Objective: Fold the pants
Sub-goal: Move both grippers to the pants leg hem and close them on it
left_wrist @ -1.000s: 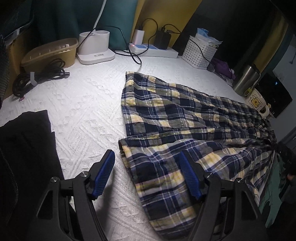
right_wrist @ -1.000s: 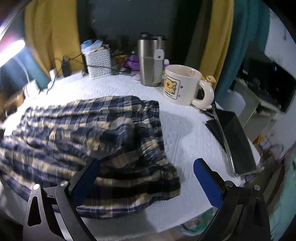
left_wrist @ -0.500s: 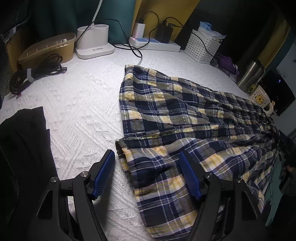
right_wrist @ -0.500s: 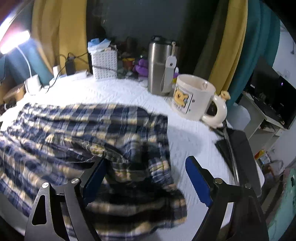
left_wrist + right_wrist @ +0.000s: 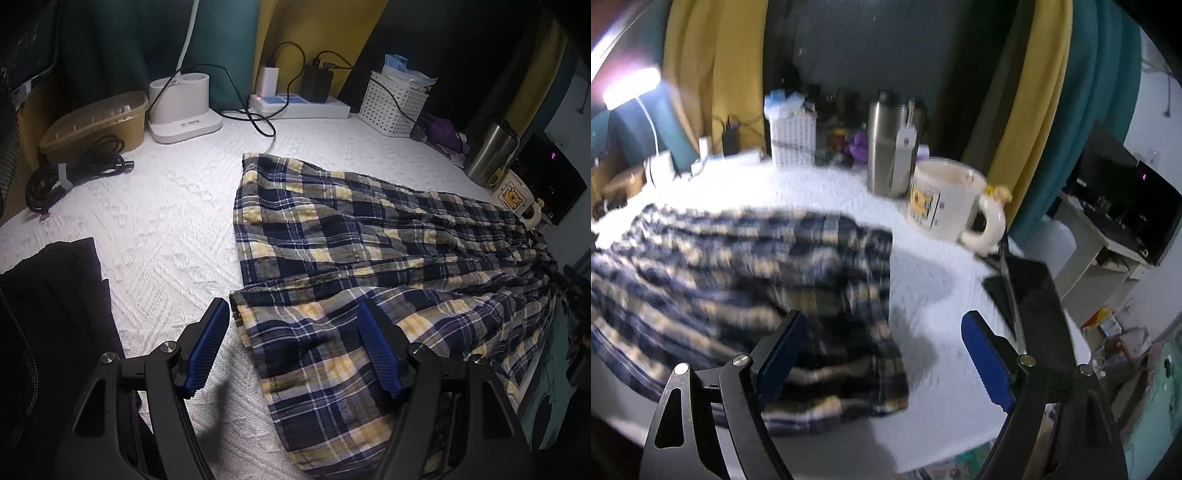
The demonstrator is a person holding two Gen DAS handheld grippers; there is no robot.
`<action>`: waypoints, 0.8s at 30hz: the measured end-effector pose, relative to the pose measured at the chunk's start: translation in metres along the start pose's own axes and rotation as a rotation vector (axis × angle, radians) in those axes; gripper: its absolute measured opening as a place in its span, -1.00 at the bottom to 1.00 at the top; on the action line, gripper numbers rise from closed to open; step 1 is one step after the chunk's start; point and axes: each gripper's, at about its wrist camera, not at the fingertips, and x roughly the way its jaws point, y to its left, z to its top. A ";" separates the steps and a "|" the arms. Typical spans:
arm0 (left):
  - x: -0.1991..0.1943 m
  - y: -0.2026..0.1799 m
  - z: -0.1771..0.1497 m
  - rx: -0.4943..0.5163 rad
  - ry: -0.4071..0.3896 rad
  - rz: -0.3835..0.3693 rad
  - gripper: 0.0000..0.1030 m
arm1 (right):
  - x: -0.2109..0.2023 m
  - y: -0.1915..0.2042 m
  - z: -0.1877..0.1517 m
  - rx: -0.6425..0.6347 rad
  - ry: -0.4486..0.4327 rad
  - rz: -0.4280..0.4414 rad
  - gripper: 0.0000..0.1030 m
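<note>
Left wrist view: plaid pants (image 5: 369, 266) spread flat on white textured counter (image 5: 155, 221), both grippers wide open, holding nothing.

Pants run from counter centre toward the right edge, two legs side by side w/ hems facing left; near leg's hem sits just below left gripper (image 5: 293, 350), whose right finger hangs over the cloth, left finger over bare counter. Contact can't be told. Right wrist view is motion-blurred: waist end of pants (image 5: 746, 280) lies under/left of right gripper (image 5: 884, 354), left finger over fabric, right finger over bare counter. Black garment (image 5: 51, 295) at counter's left edge. Back row: steel tumbler (image 5: 886, 151), white mug (image 5: 945, 199) beside it, white basket (image 5: 395, 103), power strip (image 5: 299, 105) w/ chargers.
</note>
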 end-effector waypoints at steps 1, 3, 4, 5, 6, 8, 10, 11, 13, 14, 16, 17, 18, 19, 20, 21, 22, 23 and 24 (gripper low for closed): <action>-0.001 0.000 0.000 0.000 -0.001 -0.003 0.39 | 0.004 0.001 -0.002 -0.004 0.010 0.001 0.69; -0.002 0.000 0.000 0.001 -0.005 -0.010 0.39 | 0.013 0.007 -0.004 -0.021 0.023 0.004 0.69; -0.003 0.000 -0.001 0.002 -0.007 -0.014 0.39 | 0.018 0.009 -0.002 -0.027 0.028 0.006 0.69; -0.003 0.001 -0.001 0.002 -0.007 -0.019 0.39 | 0.022 0.011 0.000 -0.030 0.029 0.011 0.68; -0.002 0.002 -0.002 0.002 -0.004 -0.023 0.39 | 0.027 0.013 0.003 -0.032 0.029 0.023 0.68; 0.001 0.004 -0.004 -0.002 0.006 -0.020 0.39 | 0.034 0.017 0.012 -0.036 0.022 0.046 0.68; 0.006 0.009 -0.005 -0.017 0.017 -0.016 0.39 | 0.039 0.021 0.019 -0.045 0.017 0.063 0.68; 0.009 0.011 -0.005 -0.025 0.023 -0.013 0.39 | 0.041 0.022 0.023 -0.052 0.013 0.069 0.68; 0.013 0.014 -0.005 -0.040 0.031 -0.016 0.39 | 0.046 0.025 0.030 -0.061 0.013 0.081 0.64; 0.013 0.013 -0.005 -0.042 0.029 -0.022 0.39 | 0.049 0.027 0.033 -0.063 0.018 0.089 0.45; 0.014 0.011 -0.004 -0.035 0.019 -0.036 0.39 | 0.055 0.031 0.036 -0.066 0.032 0.104 0.27; 0.015 0.010 -0.003 -0.031 0.011 -0.034 0.39 | 0.060 0.033 0.037 -0.069 0.042 0.111 0.18; 0.015 0.009 -0.004 -0.029 0.003 -0.033 0.39 | 0.063 0.035 0.037 -0.071 0.047 0.115 0.07; 0.016 0.009 -0.004 -0.030 -0.003 -0.032 0.39 | 0.066 0.037 0.037 -0.070 0.051 0.118 0.02; 0.017 0.009 -0.004 -0.035 -0.008 -0.028 0.39 | 0.068 0.039 0.037 -0.068 0.053 0.122 -0.10; 0.016 0.009 -0.004 -0.039 -0.017 -0.023 0.35 | 0.068 0.041 0.038 -0.066 0.049 0.123 -0.18; 0.014 0.008 -0.005 -0.040 -0.033 -0.019 0.12 | 0.066 0.042 0.039 -0.068 0.038 0.121 -0.26; 0.011 0.008 -0.005 -0.038 -0.051 -0.015 -0.02 | 0.065 0.043 0.040 -0.066 0.031 0.123 -0.34; 0.009 0.007 -0.005 -0.033 -0.063 -0.006 -0.26 | 0.062 0.043 0.041 -0.062 0.022 0.125 -0.39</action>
